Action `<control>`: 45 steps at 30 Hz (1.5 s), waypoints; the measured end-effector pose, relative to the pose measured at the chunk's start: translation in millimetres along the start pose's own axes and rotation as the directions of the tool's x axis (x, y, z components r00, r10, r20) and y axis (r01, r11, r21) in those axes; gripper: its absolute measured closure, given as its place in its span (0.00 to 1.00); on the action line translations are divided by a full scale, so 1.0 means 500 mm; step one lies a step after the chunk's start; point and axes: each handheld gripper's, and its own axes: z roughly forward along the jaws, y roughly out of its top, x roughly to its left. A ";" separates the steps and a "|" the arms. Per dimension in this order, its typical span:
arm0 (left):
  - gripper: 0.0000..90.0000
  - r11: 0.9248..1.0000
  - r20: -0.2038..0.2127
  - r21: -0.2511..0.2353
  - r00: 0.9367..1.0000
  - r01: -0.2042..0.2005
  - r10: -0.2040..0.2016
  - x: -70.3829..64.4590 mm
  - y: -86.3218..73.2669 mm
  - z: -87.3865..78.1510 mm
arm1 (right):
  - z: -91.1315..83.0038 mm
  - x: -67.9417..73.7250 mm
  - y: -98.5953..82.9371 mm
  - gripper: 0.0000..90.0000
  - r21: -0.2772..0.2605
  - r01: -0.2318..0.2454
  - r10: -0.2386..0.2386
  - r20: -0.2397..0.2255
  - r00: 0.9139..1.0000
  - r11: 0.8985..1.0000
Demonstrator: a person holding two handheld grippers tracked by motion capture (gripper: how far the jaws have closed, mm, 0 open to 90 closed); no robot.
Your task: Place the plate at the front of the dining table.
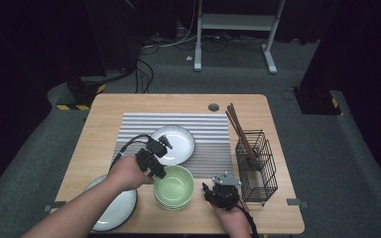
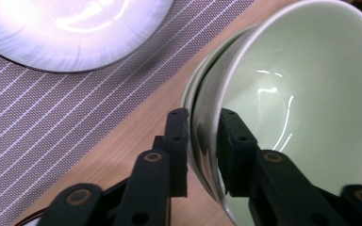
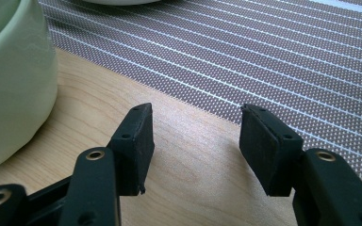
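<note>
Two jaws of the left gripper (image 2: 202, 146) pinch the top green bowl's (image 2: 292, 108) rim on the stack by the mat; lift it slowly and straight up, while the right gripper (image 3: 195, 141) waits wide open nearby

The person's arm covers much of the grey plate (image 1: 121, 210); stacked green bowls (image 1: 174, 187) defy counting.

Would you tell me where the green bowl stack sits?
In the high view, the green bowl stack sits front-centre on the table, between both grippers, the left gripper clamping its top rim.
</note>
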 end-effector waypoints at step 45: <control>0.94 0.997 0.026 -0.081 1.000 -0.014 0.016 -0.002 -0.009 -0.020 | -0.003 -0.007 -0.002 0.49 -0.011 -0.012 0.012 -0.007 1.000 1.000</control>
